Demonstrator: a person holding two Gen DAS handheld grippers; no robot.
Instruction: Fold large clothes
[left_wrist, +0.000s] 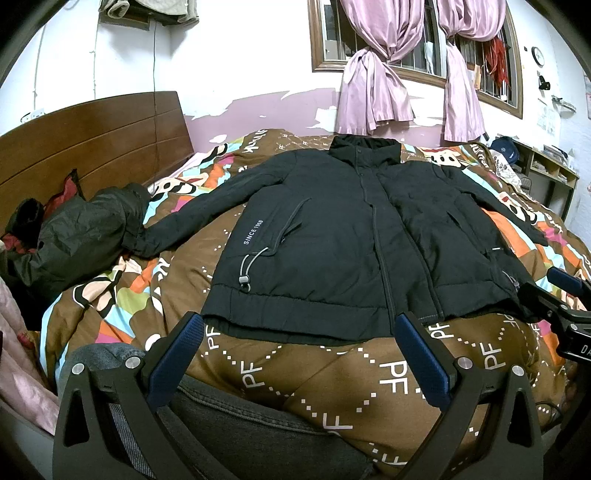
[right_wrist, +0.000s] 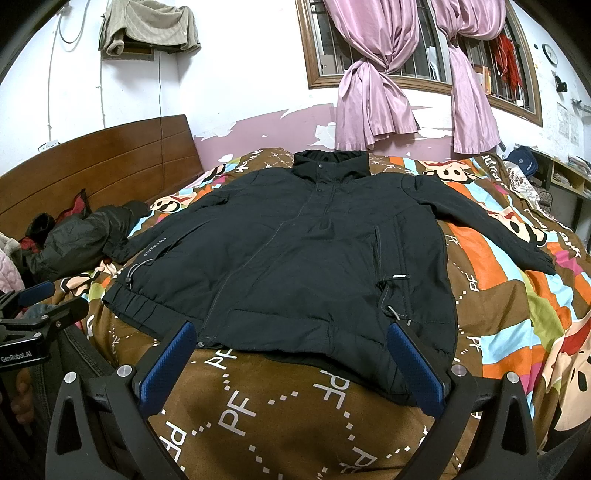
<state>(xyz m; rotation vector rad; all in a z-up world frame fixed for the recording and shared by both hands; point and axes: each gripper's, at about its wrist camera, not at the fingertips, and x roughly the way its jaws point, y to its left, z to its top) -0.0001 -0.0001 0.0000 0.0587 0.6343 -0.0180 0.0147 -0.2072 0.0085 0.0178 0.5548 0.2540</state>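
The black jacket (left_wrist: 332, 236) lies flat on the bed quilt (left_wrist: 332, 387), just ahead of both tongs. The left tongs (left_wrist: 299, 354) and right tongs (right_wrist: 291, 365) are wide apart and hold nothing. The puffy jacket could slip or bunch if they pinch only the thin hem, and the quilt might get grabbed too

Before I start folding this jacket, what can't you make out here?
- Jacket back: both views, lies face up.
- Left sleeve cuff: left wrist view, merges with dark bundle.
- Hem tag: right wrist view, print too small.
- Both hands: outside both views.
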